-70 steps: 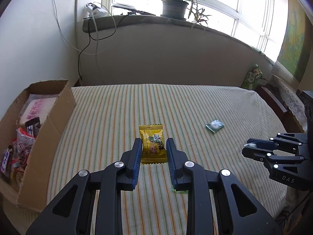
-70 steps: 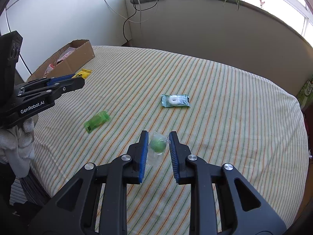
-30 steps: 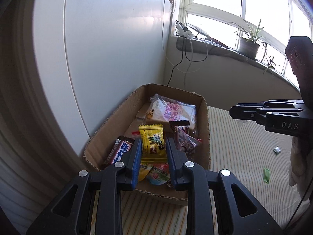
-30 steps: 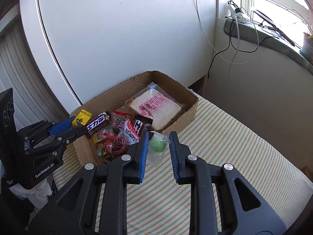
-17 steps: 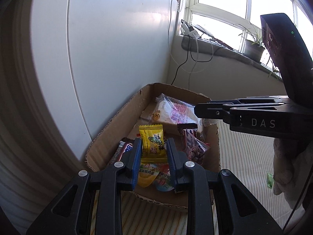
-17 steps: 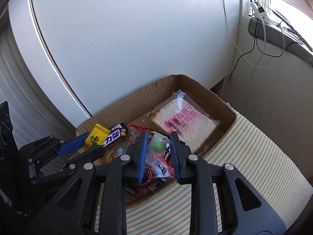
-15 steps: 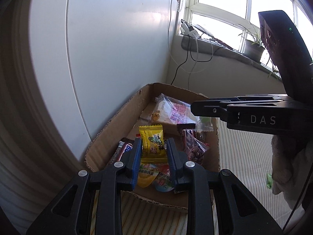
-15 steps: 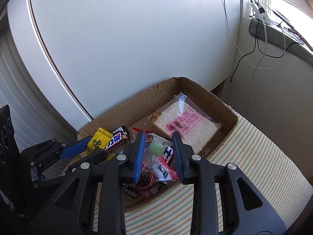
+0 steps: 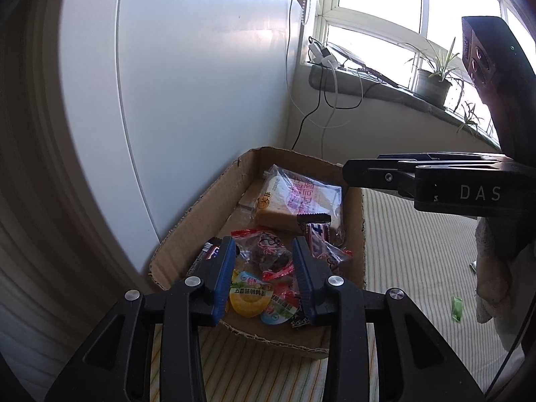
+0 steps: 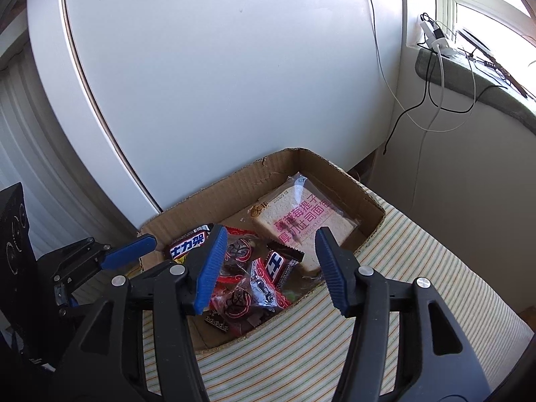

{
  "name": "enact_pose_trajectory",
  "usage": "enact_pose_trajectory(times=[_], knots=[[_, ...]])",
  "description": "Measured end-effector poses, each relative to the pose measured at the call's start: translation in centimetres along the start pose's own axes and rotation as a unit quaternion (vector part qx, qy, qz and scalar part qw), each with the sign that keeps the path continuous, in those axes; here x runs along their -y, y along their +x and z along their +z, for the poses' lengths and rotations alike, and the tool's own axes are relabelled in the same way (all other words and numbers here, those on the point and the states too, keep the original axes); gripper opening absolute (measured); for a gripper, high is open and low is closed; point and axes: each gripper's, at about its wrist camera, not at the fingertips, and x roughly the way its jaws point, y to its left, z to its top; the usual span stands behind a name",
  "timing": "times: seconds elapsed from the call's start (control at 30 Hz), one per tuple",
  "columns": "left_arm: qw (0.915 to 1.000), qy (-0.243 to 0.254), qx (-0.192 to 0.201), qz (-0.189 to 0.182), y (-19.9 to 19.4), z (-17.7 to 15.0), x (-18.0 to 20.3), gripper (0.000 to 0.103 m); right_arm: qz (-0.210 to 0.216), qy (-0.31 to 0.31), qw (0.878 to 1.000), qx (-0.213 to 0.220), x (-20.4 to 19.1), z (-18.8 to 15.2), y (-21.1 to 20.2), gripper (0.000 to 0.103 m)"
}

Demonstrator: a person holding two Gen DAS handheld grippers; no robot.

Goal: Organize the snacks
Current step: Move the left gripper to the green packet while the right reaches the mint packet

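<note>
Hovering both grippers over cardboard box (image 10: 338, 171), left gripper (image 9: 263, 276) and right gripper (image 10: 268, 264) gaping empty; snacks (image 10: 248, 268) lying inside. You are lifting clear; avoid snagging box rim.

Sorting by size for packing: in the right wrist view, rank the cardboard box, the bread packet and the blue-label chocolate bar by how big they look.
1. Cardboard box, largest.
2. Bread packet.
3. Blue-label chocolate bar, smallest, though the tool partly hides it.
</note>
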Motion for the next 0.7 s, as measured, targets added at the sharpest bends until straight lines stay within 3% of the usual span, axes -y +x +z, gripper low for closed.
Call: enact_pose_trajectory(times=[0.3,0.43,0.57,0.63,0.7], knots=[[0.9994,0.024,0.008,-0.024,-1.4,0.2,3.1,0.034,-0.012,0.011,1.000,0.013,2.2,-1.7,-3.7,0.057],[0.9986,0.033,0.005,-0.041,-1.6,0.1,4.8,0.034,-0.029,0.011,0.999,0.022,3.6,-3.1,-5.8,0.070],[0.9961,0.056,0.001,-0.068,-1.8,-0.3,6.8,0.034,-0.053,0.019,0.998,0.024,5.7,-4.7,-7.8,0.072],[0.9944,0.067,-0.005,-0.082,-1.7,-0.5,7.9,0.034,-0.064,0.027,0.997,0.025,6.9,-5.5,-8.9,0.082],[0.9932,0.073,-0.009,-0.090,-1.5,-0.7,8.9,0.036,-0.077,0.033,0.996,0.025,8.2,-6.1,-9.8,0.082]])
